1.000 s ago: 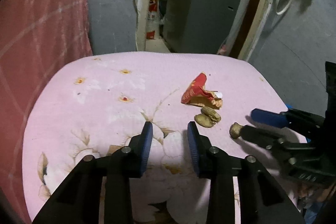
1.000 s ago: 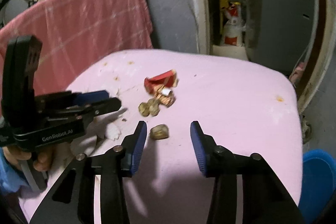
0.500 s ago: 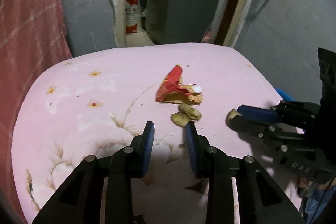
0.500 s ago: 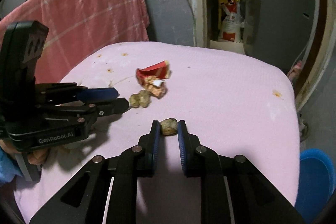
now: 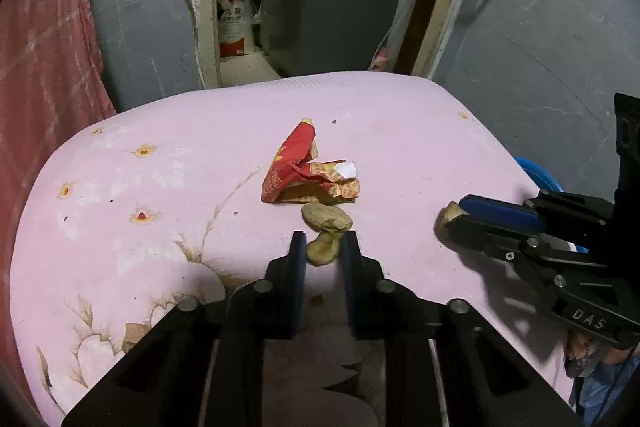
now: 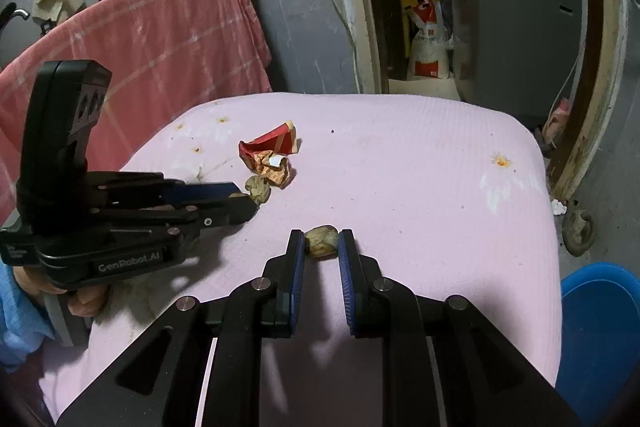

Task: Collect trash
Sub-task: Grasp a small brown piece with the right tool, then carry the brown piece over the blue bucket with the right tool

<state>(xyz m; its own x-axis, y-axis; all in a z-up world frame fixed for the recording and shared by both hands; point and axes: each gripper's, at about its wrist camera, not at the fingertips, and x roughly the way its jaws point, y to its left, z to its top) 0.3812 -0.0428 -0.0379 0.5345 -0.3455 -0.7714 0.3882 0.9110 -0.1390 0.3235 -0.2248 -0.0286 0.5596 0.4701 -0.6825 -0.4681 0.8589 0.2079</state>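
Just below the red wrapper [image 5: 298, 169], our left tool [image 5: 323, 251] is closing on the near shell [image 5: 321, 250], while our right tool [image 6: 322, 243] grips its own shell [image 6: 321, 241].

The right gripper [image 6: 321, 243] is clamping a small tan peanut shell [image 6: 321, 241] between its blue-padded fingers [image 6: 295, 267], near the middle of the pink floral-printed cushion [image 6: 420, 163]. The left gripper [image 6: 252, 195], reaching in from the cushion's left edge, is closing its jaws, its tips meeting a pair of tan shells [image 6: 258, 187]. A crumpled red and gold paper wrapper [image 6: 270, 153] is lying just beyond those, toward the far edge. A blue plastic bucket [image 6: 600, 323] is standing past the right edge.
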